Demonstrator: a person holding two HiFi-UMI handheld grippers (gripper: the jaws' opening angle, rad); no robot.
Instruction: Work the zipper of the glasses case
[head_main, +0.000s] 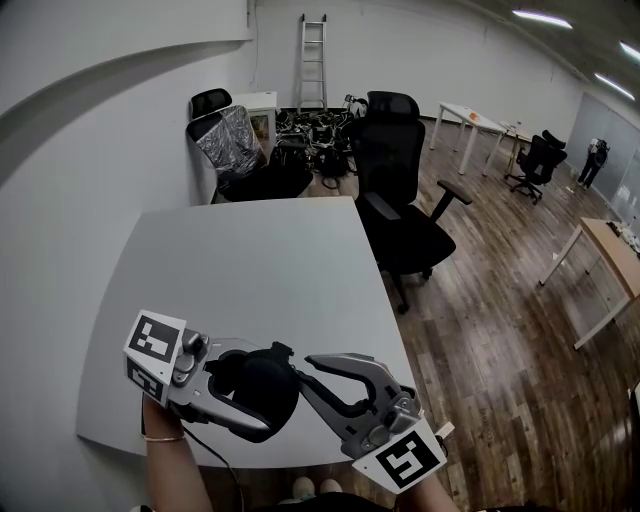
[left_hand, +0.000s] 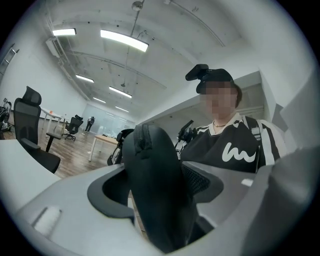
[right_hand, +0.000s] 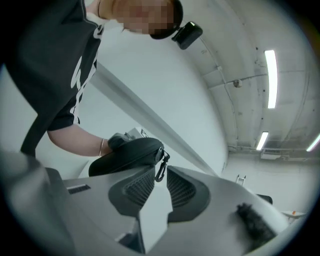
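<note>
The black glasses case (head_main: 255, 385) hangs in the air over the near edge of the grey table (head_main: 250, 260). My left gripper (head_main: 270, 395) is shut on the case's body, and its fingers wrap the case from both sides. In the left gripper view the case (left_hand: 150, 165) stands on edge between the pads, with its zipper seam (left_hand: 142, 137) running over the top. My right gripper (head_main: 303, 372) meets the case's right end. In the right gripper view a small black clip (right_hand: 161, 169) hangs from the case (right_hand: 127, 155), and the right gripper (right_hand: 161, 174) is shut on the clip with only a narrow gap between the jaws.
A black office chair (head_main: 400, 200) stands at the table's right side on the wooden floor. Another chair with a silver cover (head_main: 230, 140), a pile of cables and a ladder (head_main: 313, 60) are at the back. More desks stand at the far right.
</note>
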